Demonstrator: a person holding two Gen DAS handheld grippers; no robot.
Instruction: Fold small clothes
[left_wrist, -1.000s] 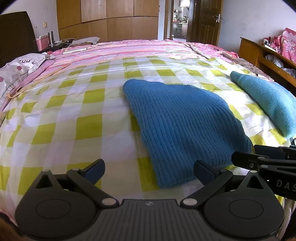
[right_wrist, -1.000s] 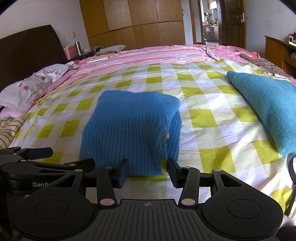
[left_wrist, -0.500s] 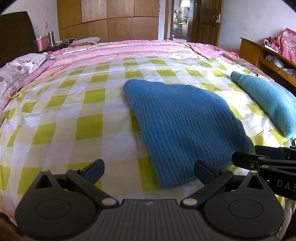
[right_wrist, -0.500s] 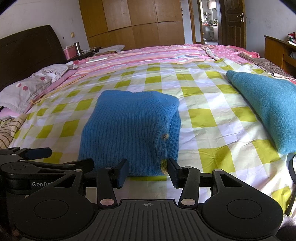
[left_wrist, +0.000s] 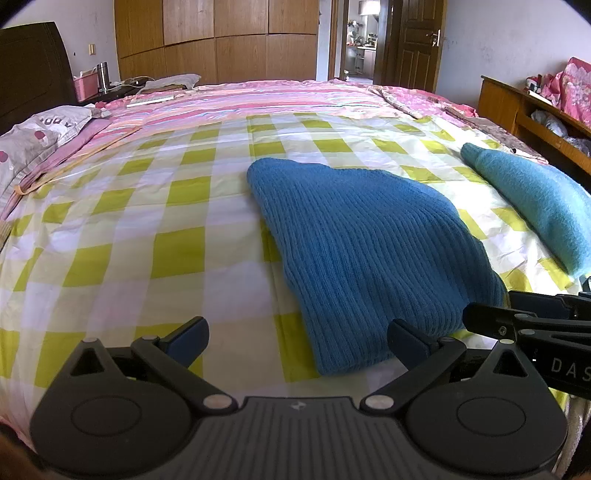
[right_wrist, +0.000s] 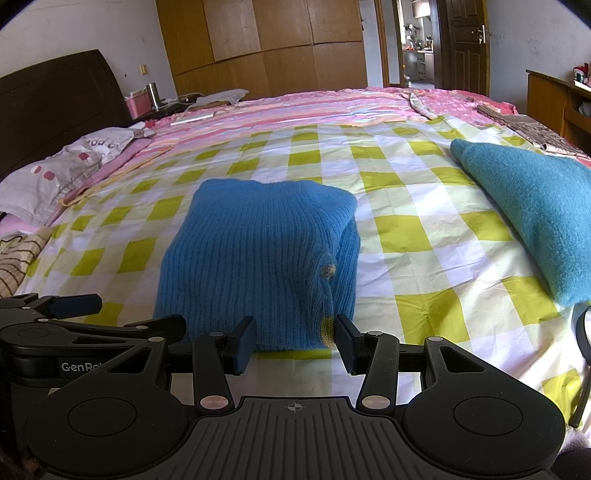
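A folded blue ribbed knit sweater (left_wrist: 365, 243) (right_wrist: 258, 258) lies on the yellow-checked sheet (left_wrist: 147, 206) of the bed. A small button shows on its right fold (right_wrist: 327, 270). My left gripper (left_wrist: 297, 338) is open wide at the sweater's near left corner, holding nothing. My right gripper (right_wrist: 294, 339) is open, its fingers just short of the sweater's near edge, nothing between them. Each gripper shows at the edge of the other's view, the right one (left_wrist: 535, 321) and the left one (right_wrist: 55, 314).
A teal folded garment (left_wrist: 535, 206) (right_wrist: 535, 214) lies to the right on the bed. Pink striped bedding (left_wrist: 277, 99) covers the far half. A pillow (right_wrist: 55, 177) and dark headboard (right_wrist: 55, 107) stand left, a wooden shelf (left_wrist: 535, 107) right.
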